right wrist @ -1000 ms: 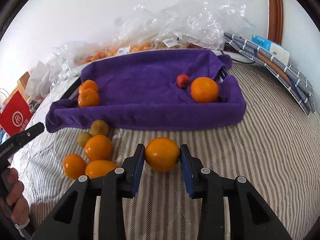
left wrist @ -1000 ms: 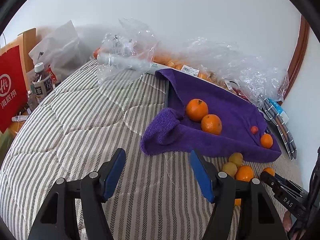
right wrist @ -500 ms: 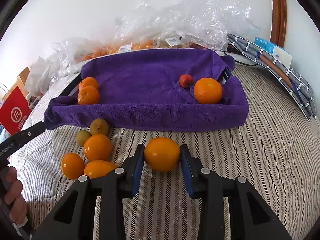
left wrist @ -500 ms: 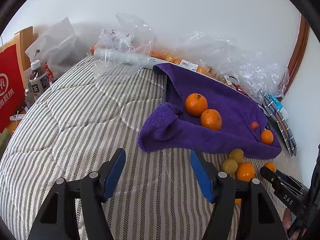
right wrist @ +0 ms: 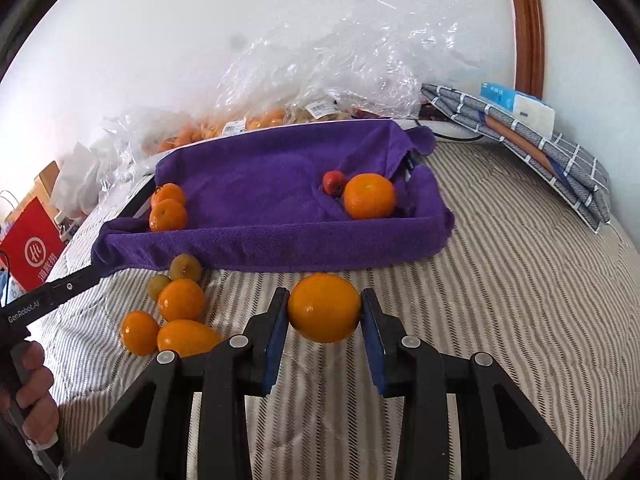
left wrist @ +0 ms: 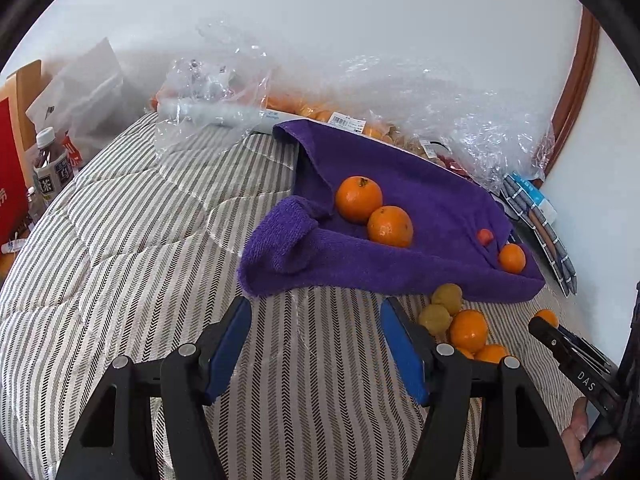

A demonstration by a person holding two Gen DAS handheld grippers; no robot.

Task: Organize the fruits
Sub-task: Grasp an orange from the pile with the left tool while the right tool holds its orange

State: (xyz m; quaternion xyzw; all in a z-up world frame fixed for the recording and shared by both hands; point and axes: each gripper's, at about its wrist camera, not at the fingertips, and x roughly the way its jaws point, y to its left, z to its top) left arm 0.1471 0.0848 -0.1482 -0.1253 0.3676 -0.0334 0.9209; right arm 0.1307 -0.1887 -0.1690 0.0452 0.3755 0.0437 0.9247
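My right gripper [right wrist: 325, 309] is shut on an orange [right wrist: 324, 307] and holds it just in front of the purple-towel-lined tray [right wrist: 280, 240]. The tray holds two oranges [right wrist: 168, 208] at its left end, and a small red fruit [right wrist: 334, 182] with another orange [right wrist: 369, 196] at its right end. A loose pile of oranges [right wrist: 181, 300] and two yellow-green fruits [right wrist: 185, 267] lies on the striped bed in front of the tray's left end. My left gripper [left wrist: 314, 330] is open and empty over the bed, near the tray's [left wrist: 360, 268] corner.
Clear plastic bags of fruit [right wrist: 320, 80] lie behind the tray against the wall. Folded grey cloths and a blue box [right wrist: 520, 128] sit at the right. A red bag [right wrist: 34, 252] and bottles [left wrist: 50, 172] stand off the bed's left edge.
My right gripper has moved forward with the orange, closer to the tray. My left gripper has drifted slightly, still open.
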